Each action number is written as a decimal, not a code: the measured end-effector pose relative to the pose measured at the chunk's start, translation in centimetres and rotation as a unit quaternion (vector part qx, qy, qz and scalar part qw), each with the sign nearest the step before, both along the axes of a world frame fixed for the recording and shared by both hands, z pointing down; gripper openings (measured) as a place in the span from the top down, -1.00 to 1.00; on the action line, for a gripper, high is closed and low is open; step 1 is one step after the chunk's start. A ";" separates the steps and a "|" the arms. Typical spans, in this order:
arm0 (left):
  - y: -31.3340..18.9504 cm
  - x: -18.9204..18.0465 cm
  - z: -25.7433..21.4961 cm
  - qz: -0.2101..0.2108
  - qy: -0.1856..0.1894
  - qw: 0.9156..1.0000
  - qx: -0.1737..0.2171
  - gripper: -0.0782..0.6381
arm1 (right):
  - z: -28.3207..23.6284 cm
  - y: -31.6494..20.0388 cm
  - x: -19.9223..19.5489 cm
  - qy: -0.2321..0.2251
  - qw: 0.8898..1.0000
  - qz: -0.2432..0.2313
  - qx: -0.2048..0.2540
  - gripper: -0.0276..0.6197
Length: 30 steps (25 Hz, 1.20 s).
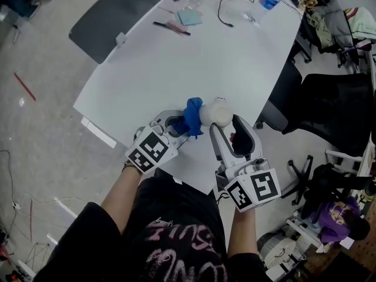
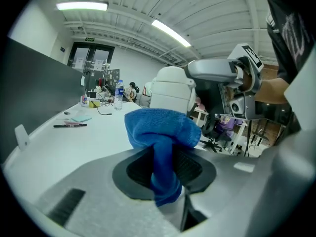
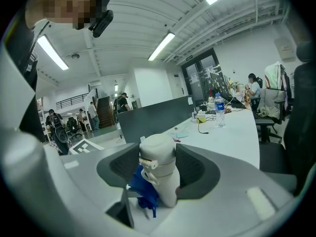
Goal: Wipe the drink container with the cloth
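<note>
Your left gripper (image 1: 175,126) clamps the bunched blue terry cloth (image 1: 192,117), which touches the cream plastic drink container (image 1: 216,113) at its 3 o'clock. Your right gripper (image 1: 228,125) grips that container above the white table's (image 1: 176,57) near edge.

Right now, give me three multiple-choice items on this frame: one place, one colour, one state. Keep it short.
1. Where is the cloth?
A. draped over a chair
B. bunched against the drink container
C. on the floor

2. What colour is the cloth?
A. red
B. yellow
C. blue

3. What is the right gripper doing?
A. shut on the drink container
B. open and empty
C. shut on a pen

Answers:
1 B: the head view shows it against the container's left side, held by the left gripper.
2 C: it reads blue in every view.
3 A: the right gripper view shows its jaws pressed to both sides of the white container.
</note>
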<state>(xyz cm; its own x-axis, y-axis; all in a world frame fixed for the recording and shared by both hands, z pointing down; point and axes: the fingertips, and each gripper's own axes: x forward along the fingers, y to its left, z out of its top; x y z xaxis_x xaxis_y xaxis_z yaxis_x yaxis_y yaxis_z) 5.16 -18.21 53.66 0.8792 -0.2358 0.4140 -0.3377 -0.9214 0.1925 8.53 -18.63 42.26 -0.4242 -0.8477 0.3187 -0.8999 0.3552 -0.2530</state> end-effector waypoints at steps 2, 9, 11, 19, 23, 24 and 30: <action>0.0 0.0 0.8 0.002 -0.012 1.000 -0.002 0.51 | 0.0 0.0 0.0 0.001 1.000 -0.001 -0.001 0.18; 0.0 0.0 3.2 -0.005 -0.026 0.999 -0.020 0.51 | 0.2 -0.2 0.1 0.000 1.000 -0.002 -0.002 0.18; 0.1 0.1 3.5 -0.008 -0.029 0.999 -0.023 0.51 | 0.2 -0.1 0.1 0.000 1.000 -0.002 -0.002 0.18; -0.2 -1.0 2.5 -0.047 -0.019 0.998 -0.028 0.51 | 0.1 0.4 0.4 -0.004 1.000 -0.007 0.001 0.18; -0.8 -2.5 1.7 -0.067 -0.022 0.997 -0.012 0.51 | 0.3 0.2 0.4 -0.007 1.000 -0.006 0.006 0.18; -0.9 -3.0 1.4 -0.075 -0.019 0.997 -0.010 0.51 | 0.3 0.2 0.4 -0.008 1.000 -0.005 0.007 0.18; -1.5 -4.7 -1.7 -0.128 0.013 0.992 0.001 0.51 | 0.4 0.5 0.5 -0.014 1.000 -0.002 0.013 0.19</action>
